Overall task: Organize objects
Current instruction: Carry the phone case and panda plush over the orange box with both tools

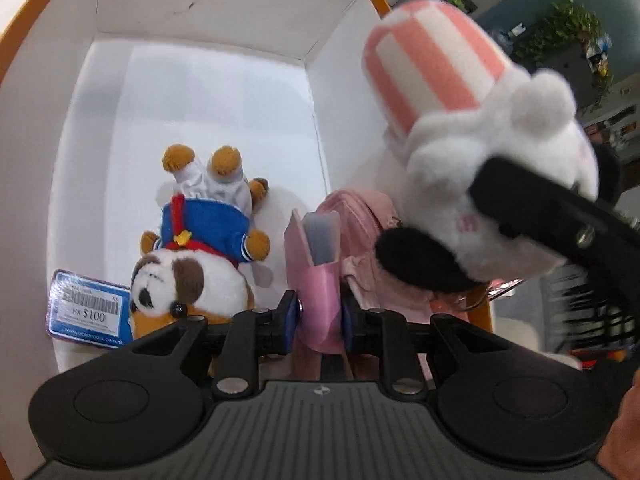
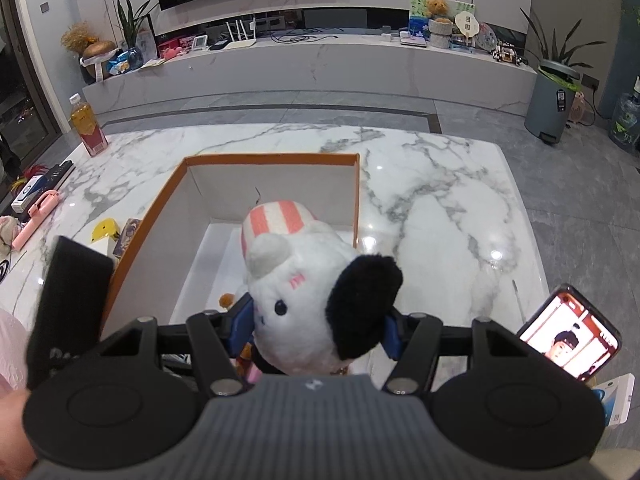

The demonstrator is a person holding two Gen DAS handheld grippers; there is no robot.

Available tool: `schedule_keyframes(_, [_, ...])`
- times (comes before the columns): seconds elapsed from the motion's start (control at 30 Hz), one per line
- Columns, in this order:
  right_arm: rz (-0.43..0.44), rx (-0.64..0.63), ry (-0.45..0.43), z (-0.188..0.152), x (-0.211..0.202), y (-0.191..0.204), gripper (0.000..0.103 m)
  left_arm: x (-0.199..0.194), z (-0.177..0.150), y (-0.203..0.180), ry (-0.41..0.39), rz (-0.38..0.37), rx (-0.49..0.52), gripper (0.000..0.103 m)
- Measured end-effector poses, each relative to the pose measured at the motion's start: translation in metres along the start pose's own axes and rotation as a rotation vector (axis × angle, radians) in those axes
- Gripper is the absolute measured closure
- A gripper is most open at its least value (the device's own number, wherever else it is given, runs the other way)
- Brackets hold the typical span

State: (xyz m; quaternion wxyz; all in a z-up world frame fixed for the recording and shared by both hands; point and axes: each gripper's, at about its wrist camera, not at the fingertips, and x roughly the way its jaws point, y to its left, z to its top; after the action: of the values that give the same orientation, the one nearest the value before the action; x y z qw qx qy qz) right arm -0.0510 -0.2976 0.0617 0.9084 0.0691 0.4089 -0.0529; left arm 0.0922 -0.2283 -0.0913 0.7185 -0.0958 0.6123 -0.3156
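An orange-rimmed box with white inside (image 1: 208, 80) (image 2: 276, 158) stands on the marble table. A brown-and-white plush dog in a blue sailor top (image 1: 200, 256) lies in it, with a blue price tag (image 1: 90, 312). My left gripper (image 1: 320, 316) is shut on a pink wallet (image 1: 320, 280) low inside the box, beside a pink pouch (image 1: 360, 216). My right gripper (image 2: 316, 328) is shut on a white plush dog with black ears and pink-striped body (image 2: 304, 280) (image 1: 472, 128), held above the box's near right side.
On the marble table (image 2: 440, 200) a juice bottle (image 2: 87, 126) stands far left, with small items and a pink stick (image 2: 36, 220) at the left edge. A lit phone (image 2: 572, 340) stands at the right. A TV bench lies beyond.
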Motion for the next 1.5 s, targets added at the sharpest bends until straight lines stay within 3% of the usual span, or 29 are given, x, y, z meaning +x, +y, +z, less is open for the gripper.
schedule_keyframes(0.2, [0.000, 0.015, 0.014, -0.006, 0.004, -0.001, 0.040, -0.008, 0.001, 0.008, 0.041, -0.060, -0.019, 0.060])
schedule_keyframes(0.37, [0.002, 0.028, 0.012, -0.005, 0.002, -0.001, 0.040, -0.024, -0.005, 0.017, 0.048, -0.112, -0.015, 0.058])
schedule_keyframes(0.6, [0.064, 0.049, 0.022, 0.001, 0.002, 0.009, 0.040, -0.034, -0.018, 0.011, 0.052, -0.147, 0.133, 0.058])
schedule_keyframes(0.77, [0.073, 0.017, 0.089, -0.004, 0.023, 0.024, 0.040, -0.043, -0.027, 0.006, 0.046, -0.165, 0.208, 0.058])
schedule_keyframes(0.9, [0.024, -0.033, 0.099, -0.010, 0.031, 0.028, 0.040, -0.065, -0.032, 0.003, 0.024, -0.095, 0.305, 0.051])
schedule_keyframes(1.03, [0.014, -0.035, 0.109, -0.008, 0.030, 0.028, 0.040, -0.091, -0.030, 0.002, 0.010, 0.000, 0.426, 0.050])
schedule_keyframes(1.13, [0.012, -0.037, 0.113, -0.008, 0.029, 0.028, 0.040, -0.103, -0.023, -0.003, 0.006, 0.135, 0.491, 0.055])
schedule_keyframes(1.27, [0.020, -0.006, 0.118, -0.007, 0.030, 0.024, 0.040, -0.095, -0.011, -0.010, 0.086, 0.152, 0.531, 0.055])
schedule_keyframes(1.37, [0.029, 0.024, 0.122, -0.007, 0.030, 0.020, 0.040, -0.076, -0.011, -0.027, 0.133, 0.219, 0.545, 0.051])
schedule_keyframes(1.5, [0.030, 0.019, 0.124, -0.007, 0.030, 0.020, 0.040, -0.076, -0.011, -0.030, 0.140, 0.194, 0.519, 0.053])
